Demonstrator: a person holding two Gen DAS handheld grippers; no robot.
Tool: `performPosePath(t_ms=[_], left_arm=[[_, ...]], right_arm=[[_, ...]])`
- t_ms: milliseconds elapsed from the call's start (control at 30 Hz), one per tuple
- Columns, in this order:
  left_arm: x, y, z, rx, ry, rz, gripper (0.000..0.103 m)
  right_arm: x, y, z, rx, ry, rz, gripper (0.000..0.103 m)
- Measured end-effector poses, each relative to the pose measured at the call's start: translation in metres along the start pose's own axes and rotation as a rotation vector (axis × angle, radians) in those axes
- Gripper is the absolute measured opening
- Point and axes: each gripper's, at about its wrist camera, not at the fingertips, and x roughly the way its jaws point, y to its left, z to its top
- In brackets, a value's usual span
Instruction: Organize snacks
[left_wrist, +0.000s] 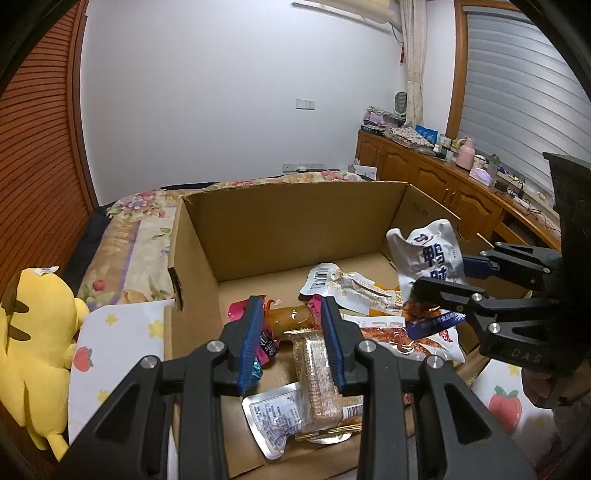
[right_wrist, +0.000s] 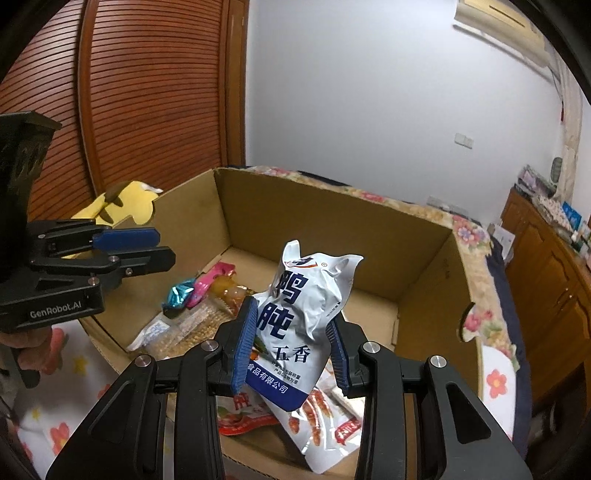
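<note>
A brown cardboard box (left_wrist: 295, 218) stands open on the bed, also in the right wrist view (right_wrist: 295, 218), with several snack packets on its floor. My right gripper (right_wrist: 291, 350) is shut on a white and blue pouch (right_wrist: 303, 306) with Chinese lettering and holds it upright above the box; the pouch shows at the right in the left wrist view (left_wrist: 428, 254). My left gripper (left_wrist: 291, 339) is open and empty over the box's near left part, above a pink sausage packet (left_wrist: 288, 319) and a clear packet of golden bars (left_wrist: 317, 380). It appears at the left in the right wrist view (right_wrist: 147, 247).
A yellow plush toy (left_wrist: 33, 347) lies left of the box. The box rests on a flowered bedspread (left_wrist: 140, 229) and white fruit-print cloth (left_wrist: 110, 350). Wooden cabinets (left_wrist: 443, 177) with clutter run along the right wall. A wooden slatted door (right_wrist: 147, 92) stands behind.
</note>
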Motion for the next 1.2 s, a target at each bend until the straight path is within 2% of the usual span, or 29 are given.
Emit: performPosePath(t_ms=[267,667,767,1200], left_arm=[[0.000,0.000,0.000,-0.005,0.003,0.011,0.032],[-0.008,-0.005,0.000,0.005,-0.006,0.033,0.033],[-0.014,-0.006,-0.002,0.005,-0.007,0.038,0.033],[-0.072,-0.025,-0.001,0.033,-0.072,0.066,0.033]], right_arm=[[0.010,0.003,0.000,0.017,0.039,0.050,0.036],[0.010,0.004,-0.001,0.029,0.046,0.053,0.038],[0.004,0.002,-0.002,0.037,0.034,0.053,0.046],[-0.059,0.011,-0.008,0.046,-0.053,0.018,0.046]])
